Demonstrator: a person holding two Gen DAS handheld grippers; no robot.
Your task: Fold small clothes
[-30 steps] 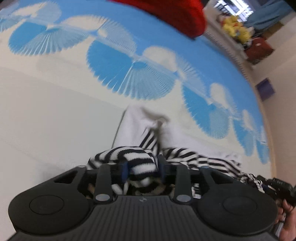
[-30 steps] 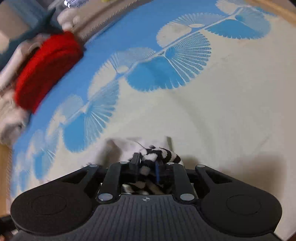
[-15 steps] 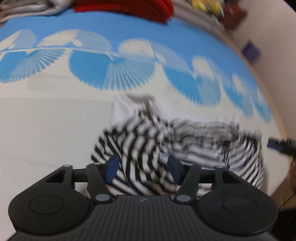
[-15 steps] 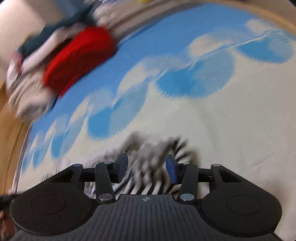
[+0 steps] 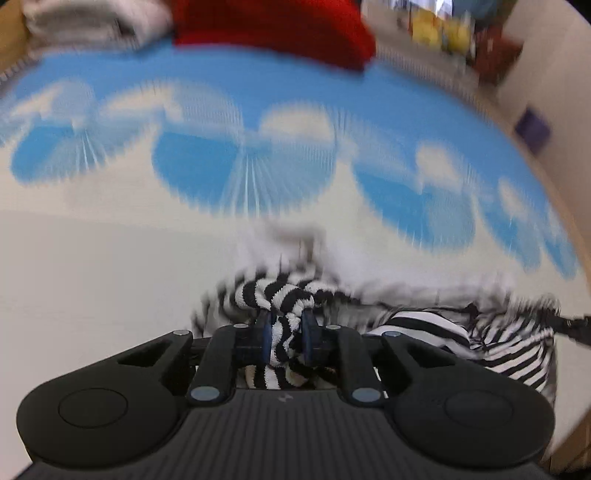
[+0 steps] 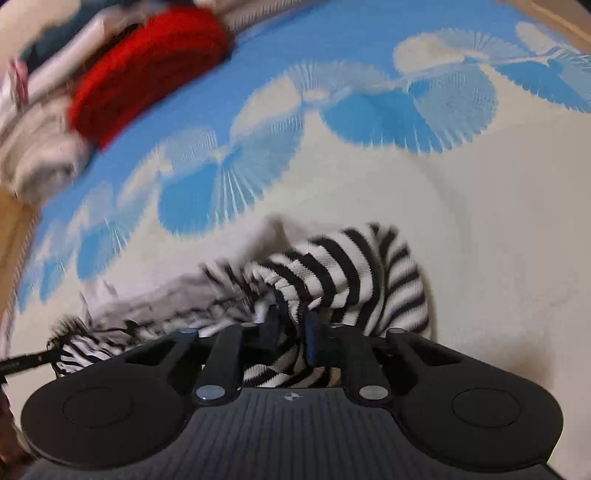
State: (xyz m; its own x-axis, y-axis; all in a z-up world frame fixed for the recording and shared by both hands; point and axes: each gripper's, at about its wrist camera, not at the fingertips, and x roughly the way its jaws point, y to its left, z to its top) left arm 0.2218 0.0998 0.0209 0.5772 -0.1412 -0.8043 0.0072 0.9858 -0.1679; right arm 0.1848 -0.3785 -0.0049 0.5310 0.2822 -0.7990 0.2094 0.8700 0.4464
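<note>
A black-and-white striped garment (image 5: 436, 328) lies bunched on the blue-and-cream patterned bed cover (image 5: 110, 266). My left gripper (image 5: 286, 332) is shut on a fold of the striped garment at its left end. My right gripper (image 6: 291, 328) is shut on another fold of the striped garment (image 6: 343, 273) at its right end. The cloth stretches between the two grippers, with its pale inner side showing behind. Both views are motion-blurred.
A red knitted item (image 5: 273, 26) lies at the far edge of the cover, with a pile of pale folded clothes (image 5: 88, 22) beside it; both also show in the right wrist view, the red item (image 6: 147, 66) at top left. Yellow toys (image 5: 439, 26) sit on a far shelf.
Both grippers opened half a second ago over the garment and have now shut again on new folds of it. The views have shifted toward the red item.
</note>
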